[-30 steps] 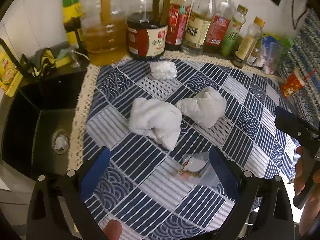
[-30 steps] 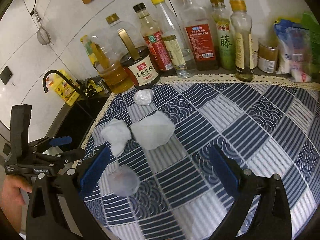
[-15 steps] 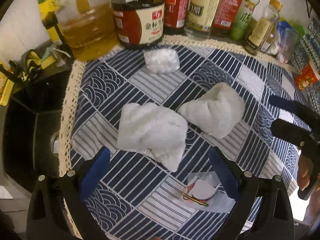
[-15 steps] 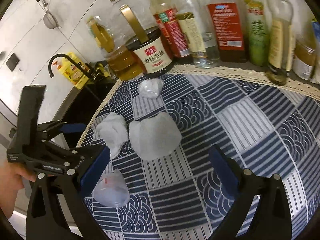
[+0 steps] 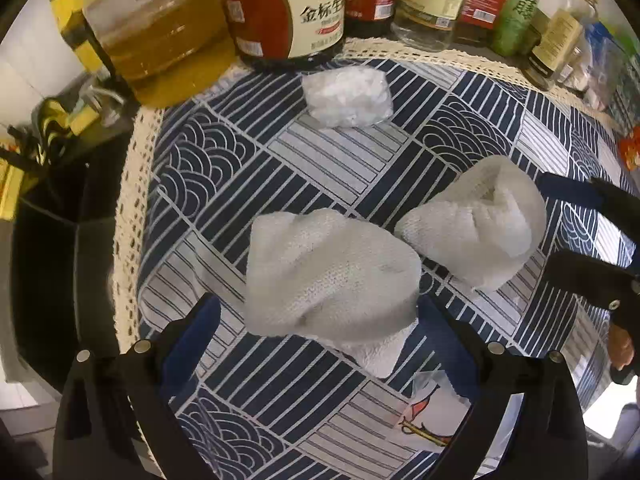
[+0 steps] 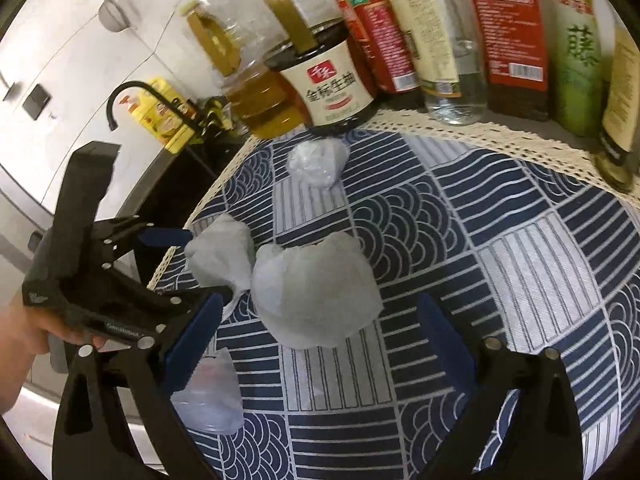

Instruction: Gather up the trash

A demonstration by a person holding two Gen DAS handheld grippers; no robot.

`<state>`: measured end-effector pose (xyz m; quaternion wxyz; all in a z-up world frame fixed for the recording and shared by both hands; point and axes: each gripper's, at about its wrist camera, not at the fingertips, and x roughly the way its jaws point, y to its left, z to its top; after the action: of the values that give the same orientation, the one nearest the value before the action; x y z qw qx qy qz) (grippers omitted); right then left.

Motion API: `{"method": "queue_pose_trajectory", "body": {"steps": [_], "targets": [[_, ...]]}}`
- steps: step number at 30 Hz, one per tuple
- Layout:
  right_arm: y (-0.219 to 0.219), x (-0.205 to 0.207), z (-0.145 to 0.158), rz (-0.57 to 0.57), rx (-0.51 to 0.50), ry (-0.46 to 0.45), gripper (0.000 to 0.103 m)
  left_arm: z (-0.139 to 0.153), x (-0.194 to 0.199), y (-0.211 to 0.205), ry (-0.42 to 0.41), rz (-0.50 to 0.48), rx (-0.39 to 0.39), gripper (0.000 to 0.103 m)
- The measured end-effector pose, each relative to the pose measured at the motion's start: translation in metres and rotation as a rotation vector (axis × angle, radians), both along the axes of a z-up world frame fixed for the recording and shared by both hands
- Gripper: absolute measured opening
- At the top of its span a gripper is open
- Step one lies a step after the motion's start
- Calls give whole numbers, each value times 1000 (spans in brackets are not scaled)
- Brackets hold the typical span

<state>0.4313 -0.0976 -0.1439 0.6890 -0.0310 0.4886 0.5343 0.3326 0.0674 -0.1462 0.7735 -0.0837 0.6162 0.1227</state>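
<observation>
Counter covered by a blue and white patterned cloth (image 5: pixel 328 168) with a lace edge. Four pieces of trash lie on it: two crumpled paper towels side by side at centre, a smaller white wad (image 5: pixel 347 98) near the bottles, and a torn clear wrapper (image 5: pixel 430 412) near the front edge.

Left gripper (image 5: pixel 318 334): points steeply down, jaws wide apart, blue pads either side of the left paper towel (image 5: pixel 328 276); pads not pressing on it, nothing held.

Right gripper (image 6: pixel 318 336): jaws wide but closing, the right paper towel (image 6: pixel 316 292) between them, no contact visible. It shows at the right edge of the left wrist view, just beside that towel.

Along the wall: a row of sauce bottles (image 6: pixel 504 32), a dark soy sauce jug (image 5: pixel 286 8) and an oil jug (image 5: pixel 164 36). A black sink (image 5: pixel 52 240) lies left of the cloth
</observation>
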Motion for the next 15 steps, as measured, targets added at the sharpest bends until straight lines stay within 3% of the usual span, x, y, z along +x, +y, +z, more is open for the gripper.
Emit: {"method": "queue_pose_trajectory", "body": {"steps": [3, 5, 15], "targets": [[4, 2, -5, 18, -9, 7, 89, -2, 3, 4, 1, 16, -4, 95], [7, 2, -7, 28, -12, 4, 76, -2, 4, 5, 1, 22, -12, 95], [17, 1, -12, 65, -30, -18, 43, -7, 13, -1, 22, -15, -18, 68]]}}
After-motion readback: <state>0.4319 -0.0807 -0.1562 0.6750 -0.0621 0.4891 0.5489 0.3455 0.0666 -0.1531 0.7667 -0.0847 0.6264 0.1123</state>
